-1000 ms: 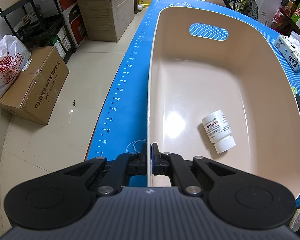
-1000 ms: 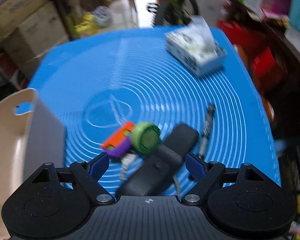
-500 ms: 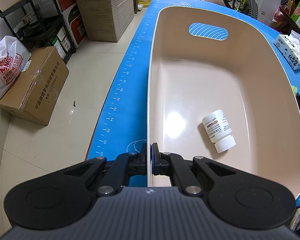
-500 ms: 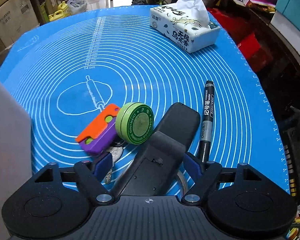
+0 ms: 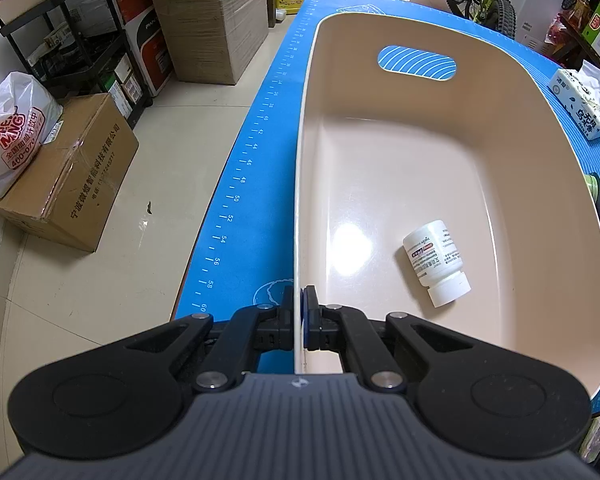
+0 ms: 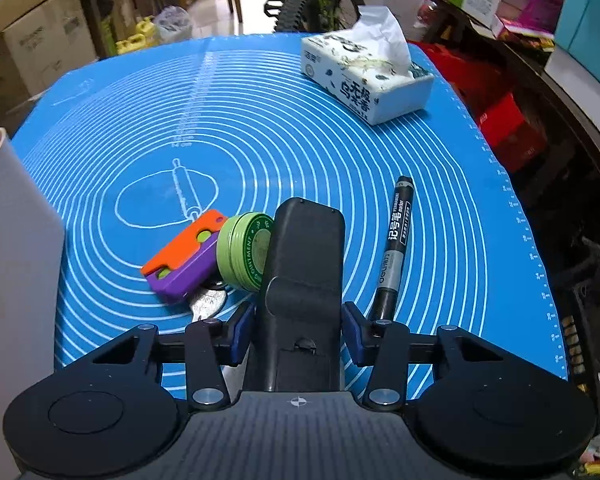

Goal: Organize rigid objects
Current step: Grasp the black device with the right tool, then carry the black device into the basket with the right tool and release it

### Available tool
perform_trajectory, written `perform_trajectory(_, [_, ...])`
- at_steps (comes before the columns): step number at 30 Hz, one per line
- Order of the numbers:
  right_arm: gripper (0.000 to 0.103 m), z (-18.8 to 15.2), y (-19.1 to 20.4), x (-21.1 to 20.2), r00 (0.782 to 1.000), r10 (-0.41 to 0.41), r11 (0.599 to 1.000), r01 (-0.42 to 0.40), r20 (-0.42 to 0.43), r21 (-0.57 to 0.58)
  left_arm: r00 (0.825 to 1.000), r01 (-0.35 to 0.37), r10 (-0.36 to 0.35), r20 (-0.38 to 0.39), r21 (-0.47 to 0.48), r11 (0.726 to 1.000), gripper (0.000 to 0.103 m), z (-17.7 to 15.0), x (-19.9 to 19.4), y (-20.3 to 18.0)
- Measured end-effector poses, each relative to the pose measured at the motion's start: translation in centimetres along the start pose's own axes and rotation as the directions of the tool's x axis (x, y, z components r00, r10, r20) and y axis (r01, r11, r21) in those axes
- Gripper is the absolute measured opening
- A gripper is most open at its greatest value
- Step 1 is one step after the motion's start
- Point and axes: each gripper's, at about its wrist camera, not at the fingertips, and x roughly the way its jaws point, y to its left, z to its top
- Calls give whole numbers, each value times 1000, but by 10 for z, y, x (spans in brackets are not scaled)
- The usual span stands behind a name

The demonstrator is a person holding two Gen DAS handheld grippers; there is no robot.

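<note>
My left gripper (image 5: 299, 312) is shut on the near left rim of the beige bin (image 5: 500, 128). A white pill bottle (image 5: 436, 262) lies on its side inside the bin. My right gripper (image 6: 298, 330) has its fingers on both sides of a black remote control (image 6: 304, 280), close against it, low over the blue mat (image 6: 260, 120). Left of the remote lie a green ointment tin (image 6: 242, 250), an orange and purple block (image 6: 184, 256) and a metal key (image 6: 206, 304). A black marker (image 6: 394, 246) lies to its right.
A tissue box (image 6: 364, 74) stands at the mat's far right. The bin's outer wall (image 6: 12, 240) rises at the left of the right wrist view. Cardboard boxes (image 5: 72, 172) and a shelf (image 5: 60, 40) stand on the floor left of the table.
My right gripper has moved forward and lower over the remote, and its fingers have closed in against the remote's sides. The left gripper and bin have stayed still.
</note>
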Motion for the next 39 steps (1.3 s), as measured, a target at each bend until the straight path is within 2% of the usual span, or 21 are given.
perform_trajectory(9, [53,-1,1,2,999,-18,999,19,45,-32,1000,-2,2,0,3,1000,4,0,0,0])
perform_trajectory(18, [53,-1,-1,-36,985,-6,998,17,171,-63,1000,-7,7,0,8,1000,5,1,0,-1])
perform_trajectory(23, [53,6,-2,-67,969,55,998,-45,240,-47,1000,-6,6,0,9,1000,5,0,0,0])
perform_trajectory(30, [53,20,29,-114,929,190,980,-162,316,-115,1000,-6,6,-1,7,1000,5,1,0,0])
perform_trajectory(35, [53,26,67,-134,897,299,951,-250,326,-184,1000,-7,7,-1,7,1000,5,1,-1,-1])
perform_trajectory(39, [53,25,104,-138,882,364,924,-301,300,-236,1000,-8,8,-1,7,1000,5,1,-1,-1])
